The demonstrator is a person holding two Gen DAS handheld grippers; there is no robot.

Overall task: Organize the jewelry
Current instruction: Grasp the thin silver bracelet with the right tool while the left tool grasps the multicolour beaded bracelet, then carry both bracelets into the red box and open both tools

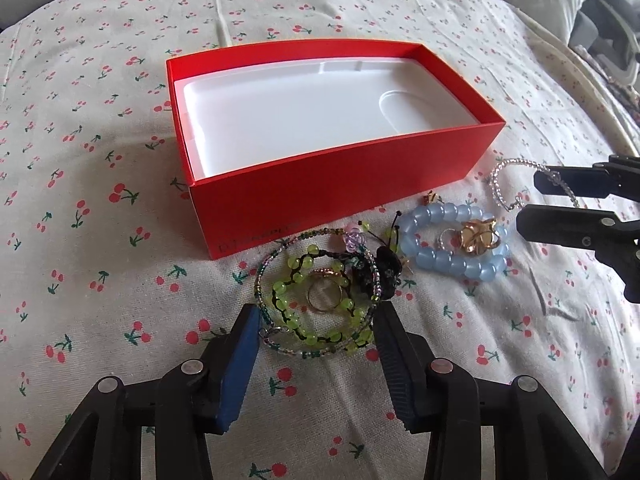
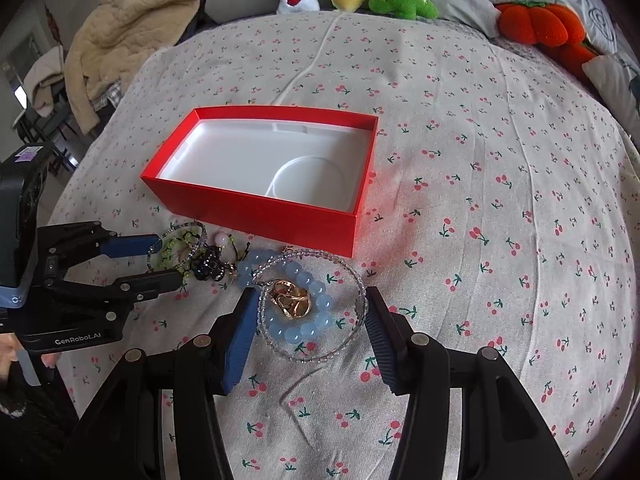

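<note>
— Cherry-print bed cover (image 2: 500, 152) is seen under the red box (image 1: 340, 184); where is the jewelry kept?

— Just before it. The left gripper (image 1: 316, 336) is clamped on the wire bracelet (image 1: 264, 276), the right gripper (image 2: 306, 320) on the clear bead bracelet (image 2: 352, 276). Both should be lifted slowly, so tangled pieces are not dragged.

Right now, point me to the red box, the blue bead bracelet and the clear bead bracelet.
red box (image 1: 340, 184): left wrist view, on its near outer wall.
blue bead bracelet (image 2: 298, 270): right wrist view, on a far-side bead.
clear bead bracelet (image 2: 316, 356): right wrist view, on its near arc.
</note>
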